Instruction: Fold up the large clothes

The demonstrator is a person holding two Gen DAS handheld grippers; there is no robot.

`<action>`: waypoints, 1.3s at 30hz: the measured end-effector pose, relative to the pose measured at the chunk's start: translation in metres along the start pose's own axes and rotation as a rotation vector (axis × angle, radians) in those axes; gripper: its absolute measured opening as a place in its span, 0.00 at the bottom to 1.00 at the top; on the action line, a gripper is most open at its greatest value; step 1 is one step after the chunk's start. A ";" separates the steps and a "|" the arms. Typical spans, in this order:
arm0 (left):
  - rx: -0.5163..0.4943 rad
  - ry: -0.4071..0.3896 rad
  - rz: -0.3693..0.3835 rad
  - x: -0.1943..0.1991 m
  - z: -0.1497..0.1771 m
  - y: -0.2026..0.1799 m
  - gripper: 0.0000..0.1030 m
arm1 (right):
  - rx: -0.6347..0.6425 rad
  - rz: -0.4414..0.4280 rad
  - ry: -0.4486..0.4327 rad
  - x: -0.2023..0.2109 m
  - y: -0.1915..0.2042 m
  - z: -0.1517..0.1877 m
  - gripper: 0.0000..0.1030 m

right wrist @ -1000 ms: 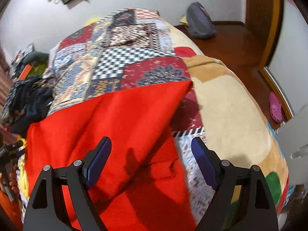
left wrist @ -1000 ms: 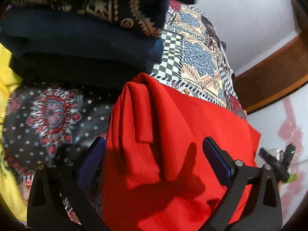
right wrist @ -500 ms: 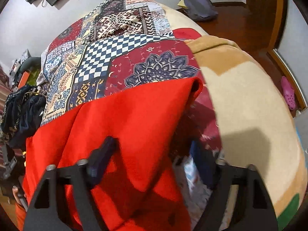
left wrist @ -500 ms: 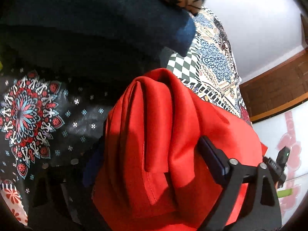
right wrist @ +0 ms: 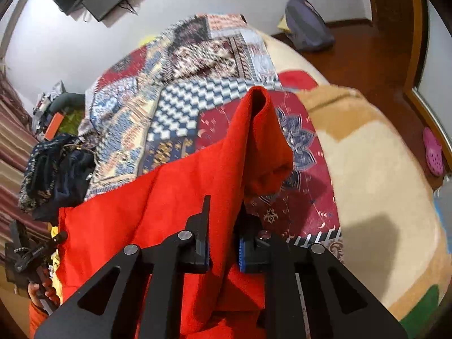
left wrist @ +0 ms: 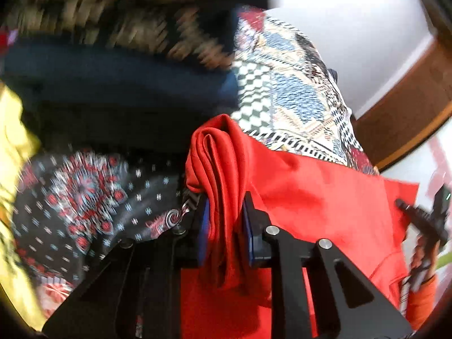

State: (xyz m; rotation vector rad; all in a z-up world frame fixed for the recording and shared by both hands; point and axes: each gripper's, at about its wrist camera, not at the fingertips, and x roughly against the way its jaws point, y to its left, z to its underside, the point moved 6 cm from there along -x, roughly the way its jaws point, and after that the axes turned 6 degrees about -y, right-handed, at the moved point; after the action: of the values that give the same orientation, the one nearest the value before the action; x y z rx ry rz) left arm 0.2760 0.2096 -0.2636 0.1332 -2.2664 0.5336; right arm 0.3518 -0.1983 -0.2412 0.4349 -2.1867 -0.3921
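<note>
A large red garment point(left wrist: 325, 197) lies spread on a bed with a patchwork quilt point(left wrist: 296, 99). My left gripper point(left wrist: 224, 220) is shut on a bunched corner of the garment, which sticks up between its blue pads. My right gripper point(right wrist: 223, 237) is shut on the opposite corner of the red garment point(right wrist: 169, 197), and the cloth rises in a fold above its fingers. Each gripper also shows at the far edge of the other view, the right one in the left wrist view point(left wrist: 423, 220) and the left one in the right wrist view point(right wrist: 25, 251).
A pile of dark folded clothes point(left wrist: 113, 84) and a dark floral cloth point(left wrist: 84, 197) lie just beyond the left gripper; the pile also shows in the right wrist view point(right wrist: 56, 169). A beige blanket point(right wrist: 381, 183) covers the bed's right side. A backpack point(right wrist: 308, 25) and a pink shoe point(right wrist: 433, 155) sit on the wooden floor.
Both grippers have closed from wide open onto the red garment's corners, bunching the cloth between their pads and lifting it into folds.
</note>
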 end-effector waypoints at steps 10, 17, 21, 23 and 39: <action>-0.150 -0.108 0.045 0.029 -0.050 -0.079 0.19 | 0.073 0.001 -0.091 0.016 0.022 -0.043 0.11; -0.224 -0.132 0.035 0.001 -0.104 -0.099 0.19 | 0.097 0.041 -0.152 0.012 0.028 -0.085 0.10; -0.206 -0.116 0.008 -0.042 -0.137 -0.104 0.19 | 0.083 0.067 -0.175 -0.002 0.022 -0.111 0.11; -0.199 -0.100 -0.010 -0.064 -0.146 -0.101 0.19 | 0.082 0.093 -0.178 -0.011 0.018 -0.118 0.11; -0.229 0.051 -0.128 -0.123 -0.129 -0.065 0.23 | 0.081 0.256 -0.117 -0.034 -0.023 -0.118 0.26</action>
State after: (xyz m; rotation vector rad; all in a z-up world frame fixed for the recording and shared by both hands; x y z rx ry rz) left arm 0.4648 0.1954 -0.2535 0.1459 -2.2334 0.2061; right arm 0.4694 -0.2193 -0.2050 0.1749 -2.3418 -0.1936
